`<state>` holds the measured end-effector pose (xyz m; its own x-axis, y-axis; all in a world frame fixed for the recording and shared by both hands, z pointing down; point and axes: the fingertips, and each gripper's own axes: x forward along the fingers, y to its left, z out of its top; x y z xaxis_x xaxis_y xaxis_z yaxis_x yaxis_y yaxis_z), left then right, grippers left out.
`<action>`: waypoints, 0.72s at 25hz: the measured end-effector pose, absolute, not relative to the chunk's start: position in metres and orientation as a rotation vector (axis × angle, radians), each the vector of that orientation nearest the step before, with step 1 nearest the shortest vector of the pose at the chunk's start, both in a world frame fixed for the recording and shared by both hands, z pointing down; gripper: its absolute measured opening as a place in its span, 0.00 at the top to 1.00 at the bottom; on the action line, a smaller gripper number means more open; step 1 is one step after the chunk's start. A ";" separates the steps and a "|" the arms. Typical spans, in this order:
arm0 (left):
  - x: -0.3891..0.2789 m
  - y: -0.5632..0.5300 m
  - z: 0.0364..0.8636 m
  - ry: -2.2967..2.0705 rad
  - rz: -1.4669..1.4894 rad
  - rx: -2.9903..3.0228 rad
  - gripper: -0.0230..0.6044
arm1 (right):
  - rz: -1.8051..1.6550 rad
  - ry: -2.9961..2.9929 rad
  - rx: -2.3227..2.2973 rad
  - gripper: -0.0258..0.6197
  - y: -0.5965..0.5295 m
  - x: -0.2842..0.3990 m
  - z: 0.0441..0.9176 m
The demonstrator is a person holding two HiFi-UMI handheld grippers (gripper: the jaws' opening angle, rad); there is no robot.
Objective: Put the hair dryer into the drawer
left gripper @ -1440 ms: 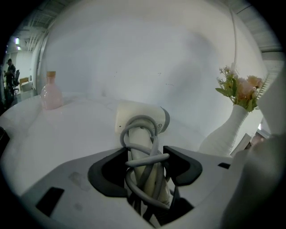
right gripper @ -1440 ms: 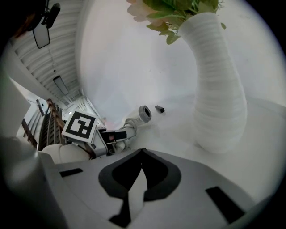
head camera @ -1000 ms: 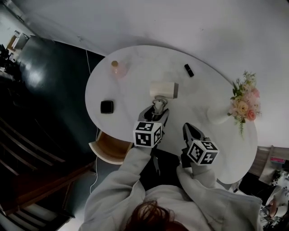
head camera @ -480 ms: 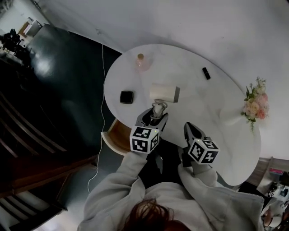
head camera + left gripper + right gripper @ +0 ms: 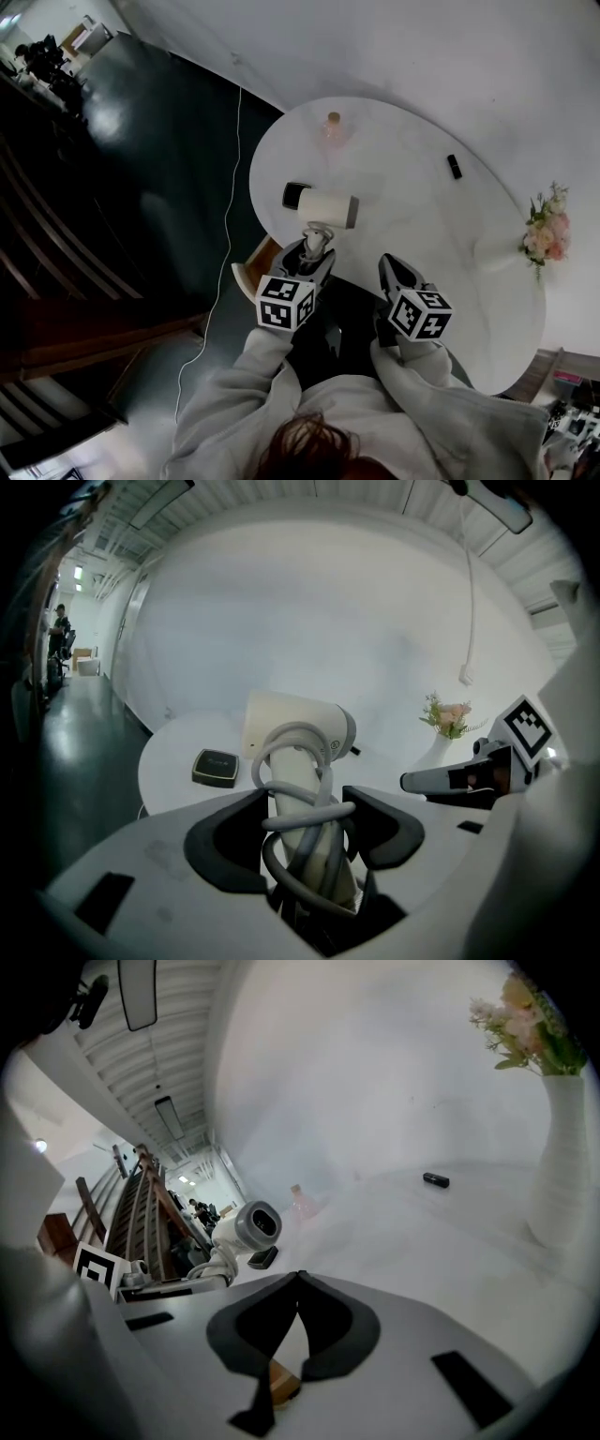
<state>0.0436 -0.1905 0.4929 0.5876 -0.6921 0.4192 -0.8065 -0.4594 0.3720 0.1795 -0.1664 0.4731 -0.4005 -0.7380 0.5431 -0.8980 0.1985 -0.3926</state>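
Entry: the left gripper (image 5: 305, 810) is clamped on the handle of the cream-white plastic hair dryer (image 5: 298, 731). The dryer's grey cord is wound round that handle, and the barrel stands above the jaws. In the head view we see the dryer held over the near left edge of the white oval table (image 5: 422, 206). The open drawer with a tan wooden inside (image 5: 251, 272) sits just left of the gripper, lower down. The right gripper (image 5: 298, 1279) is alongside, its black pads pressed together at the tips with nothing between them. A small black square box (image 5: 215, 768) lies on the table beyond the dryer.
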 end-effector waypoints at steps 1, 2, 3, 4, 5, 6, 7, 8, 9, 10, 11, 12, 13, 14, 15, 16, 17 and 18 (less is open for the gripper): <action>0.035 -0.188 0.494 -1.198 0.277 2.272 0.56 | 0.990 -2.241 1.555 0.88 -0.167 0.174 0.474; 0.028 -0.184 0.495 -1.206 0.270 2.261 0.56 | 0.988 -2.243 1.546 0.88 -0.167 0.170 0.474; 0.020 -0.181 0.496 -1.214 0.264 2.249 0.56 | 0.986 -2.245 1.537 0.88 -0.166 0.165 0.475; 0.013 -0.177 0.497 -1.223 0.260 2.239 0.56 | 0.983 -2.248 1.528 0.89 -0.166 0.159 0.476; 0.005 -0.173 0.498 -1.232 0.260 2.231 0.56 | 0.981 -2.253 1.519 0.89 -0.166 0.154 0.476; -0.002 -0.169 0.499 -1.242 0.261 2.227 0.56 | 0.977 -2.258 1.510 0.89 -0.167 0.148 0.476; -0.009 -0.166 0.500 -1.250 0.261 2.222 0.56 | 0.973 -2.263 1.502 0.89 -0.168 0.143 0.476; -0.016 -0.163 0.501 -1.258 0.260 2.215 0.56 | 0.970 -2.267 1.494 0.89 -0.169 0.137 0.476; -0.022 -0.159 0.503 -1.263 0.256 2.205 0.56 | 0.968 -2.270 1.488 0.89 -0.169 0.132 0.476; -0.029 -0.156 0.504 -1.268 0.252 2.193 0.56 | 0.966 -2.273 1.483 0.89 -0.169 0.126 0.476; -0.036 -0.153 0.507 -1.273 0.248 2.181 0.56 | 0.963 -2.274 1.478 0.89 -0.169 0.121 0.477; -0.043 -0.149 0.509 -1.278 0.246 2.168 0.56 | 0.961 -2.276 1.474 0.89 -0.169 0.116 0.477; -0.050 -0.146 0.512 -1.284 0.247 2.156 0.56 | 0.958 -2.277 1.470 0.89 -0.169 0.112 0.478; -0.057 -0.143 0.515 -1.291 0.250 2.145 0.56 | 0.957 -2.277 1.466 0.89 -0.168 0.107 0.479; -0.064 -0.140 0.517 -1.299 0.254 2.137 0.56 | 0.957 -2.276 1.464 0.88 -0.168 0.102 0.479; -0.071 -0.137 0.519 -1.304 0.260 2.133 0.56 | 0.957 -2.274 1.463 0.88 -0.167 0.098 0.481; -0.077 -0.134 0.521 -1.306 0.267 2.131 0.56 | 0.958 -2.272 1.465 0.89 -0.167 0.094 0.483; -0.083 -0.130 0.523 -1.305 0.278 2.132 0.56 | 0.960 -2.270 1.469 0.89 -0.167 0.090 0.484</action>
<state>-0.0830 -0.1304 0.5231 0.4908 -0.7312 0.4738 -0.8608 -0.3227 0.3935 0.0899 -0.1670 0.4844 -0.4484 -0.7049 0.5496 -0.8853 0.2657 -0.3816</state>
